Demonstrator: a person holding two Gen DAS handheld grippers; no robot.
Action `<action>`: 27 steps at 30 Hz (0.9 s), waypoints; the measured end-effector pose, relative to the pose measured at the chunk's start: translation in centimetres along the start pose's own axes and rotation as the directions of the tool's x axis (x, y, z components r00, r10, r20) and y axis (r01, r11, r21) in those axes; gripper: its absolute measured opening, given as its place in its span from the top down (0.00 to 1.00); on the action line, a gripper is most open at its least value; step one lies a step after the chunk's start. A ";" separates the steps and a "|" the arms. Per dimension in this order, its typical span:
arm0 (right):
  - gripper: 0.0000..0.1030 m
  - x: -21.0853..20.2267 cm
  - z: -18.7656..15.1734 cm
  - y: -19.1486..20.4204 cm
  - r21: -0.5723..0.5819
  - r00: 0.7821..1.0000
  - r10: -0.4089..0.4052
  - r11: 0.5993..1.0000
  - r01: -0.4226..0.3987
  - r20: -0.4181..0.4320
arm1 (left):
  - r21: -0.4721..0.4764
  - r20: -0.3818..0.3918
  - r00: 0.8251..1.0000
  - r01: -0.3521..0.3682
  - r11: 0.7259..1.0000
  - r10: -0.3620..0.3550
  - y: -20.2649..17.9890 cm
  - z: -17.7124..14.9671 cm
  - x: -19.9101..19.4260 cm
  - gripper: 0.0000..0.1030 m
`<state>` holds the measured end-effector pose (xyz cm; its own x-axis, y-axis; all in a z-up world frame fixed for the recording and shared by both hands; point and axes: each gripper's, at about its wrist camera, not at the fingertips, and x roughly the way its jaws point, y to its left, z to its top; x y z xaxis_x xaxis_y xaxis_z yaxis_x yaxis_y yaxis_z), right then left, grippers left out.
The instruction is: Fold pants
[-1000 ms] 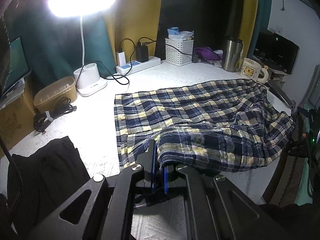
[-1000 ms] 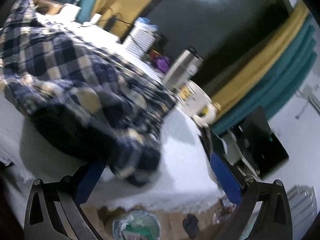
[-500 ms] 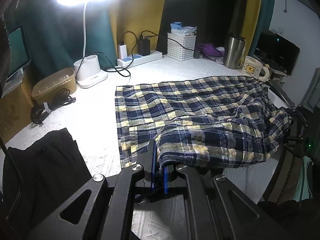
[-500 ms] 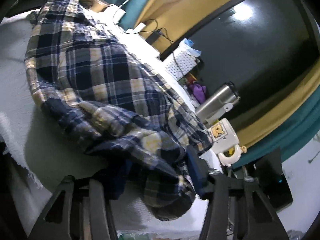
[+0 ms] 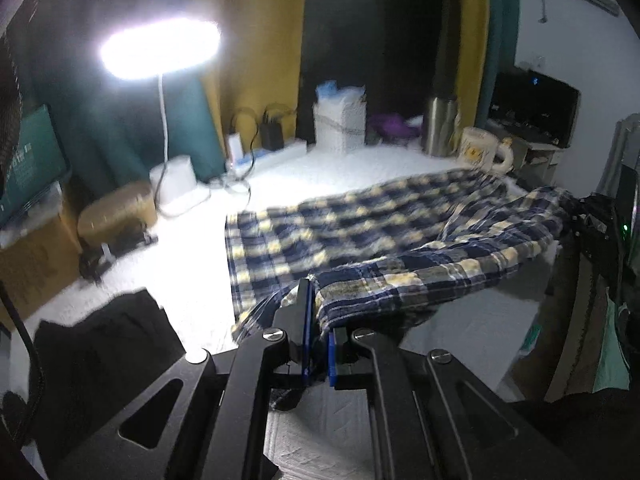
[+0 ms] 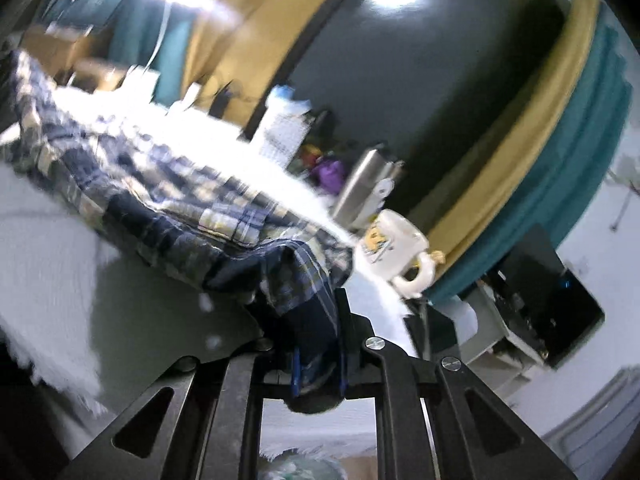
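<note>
**Both claws have the near edge of the plaid pants**

White textured cloth covers the table (image 5: pixel 352 168), with a bright desk lamp (image 5: pixel 160 46), a white basket (image 5: pixel 340 126), a steel tumbler (image 5: pixel 440 126) and a cartoon mug (image 5: pixel 480 152) along the far side.

On this cloth lie the plaid pants (image 5: pixel 360 220), navy and pale yellow, with the long axis running across the table from the lamp side toward the mug side. The far layer lies flat. The near edge is raised off the table and hangs between the two claws.

The left gripper (image 5: pixel 318 344) is closed tight on this near edge at the lamp-side end; the fabric comes out from between its blue pads. The right gripper (image 6: pixel 318 344) holds the same edge at the mug-side end. Its jaws have just been closing, and now a thick bunch of plaid fabric is pressed between them.

The pants lie ahead of both claws, away from the person. I judge that the coming move is to carry the near edge forward over the flat layer, toward the far edge. Both hands are about equally near, so they should travel together, otherwise the fold will come out skewed. The cloth looks soft and a little wrinkled at the mug end.
</note>
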<state>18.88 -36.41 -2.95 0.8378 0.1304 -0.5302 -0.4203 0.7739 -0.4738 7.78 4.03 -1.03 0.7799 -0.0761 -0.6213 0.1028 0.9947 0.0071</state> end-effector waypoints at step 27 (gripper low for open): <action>0.92 -7.6 -0.5 -5.5 0.270 0.995 0.021 0.962 -0.046 0.095 | 0.139 -0.075 0.993 0.096 0.986 -0.087 -5.5 -3.3 -5.4 0.95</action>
<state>14.72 -41.97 3.37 0.8582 0.2048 -0.4706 -0.3487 0.9055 -0.2418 0.98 -0.81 -0.31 0.7194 -0.1566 -0.6767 0.2626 0.9633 0.0563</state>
